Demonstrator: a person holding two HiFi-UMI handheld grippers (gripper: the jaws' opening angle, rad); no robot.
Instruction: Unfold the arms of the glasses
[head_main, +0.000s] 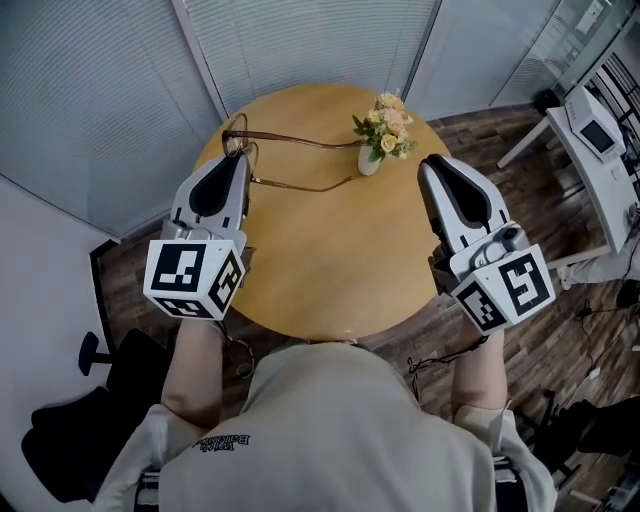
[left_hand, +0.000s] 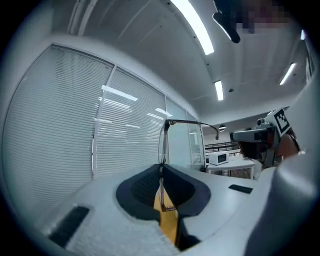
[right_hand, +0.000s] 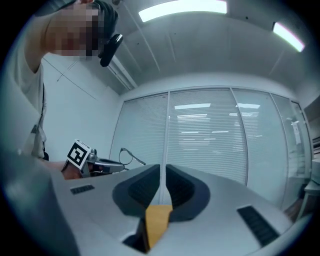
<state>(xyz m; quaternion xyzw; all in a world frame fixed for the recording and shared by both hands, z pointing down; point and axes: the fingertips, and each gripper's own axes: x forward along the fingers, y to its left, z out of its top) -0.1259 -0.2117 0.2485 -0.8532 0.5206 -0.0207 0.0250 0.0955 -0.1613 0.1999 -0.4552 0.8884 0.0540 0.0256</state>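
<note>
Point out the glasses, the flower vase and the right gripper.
glasses (head_main: 300, 139): head view, on the farther arm.
flower vase (head_main: 369, 162): head view, on the white vase body.
right gripper (head_main: 432, 163): head view, at the tips of its closed fingers.

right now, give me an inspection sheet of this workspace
surface: round wooden table, bare in the middle
job's things: thin brown wire-frame glasses, both arms spread out over the table
clutter: small white vase of yellow flowers, upright near the far edge
grippers: left tongs shut on the glasses' front; right tongs shut, holding nothing
cables: thin dark cable on the floor at right
surroundings: white window blinds; white desk; black office chair
</note>
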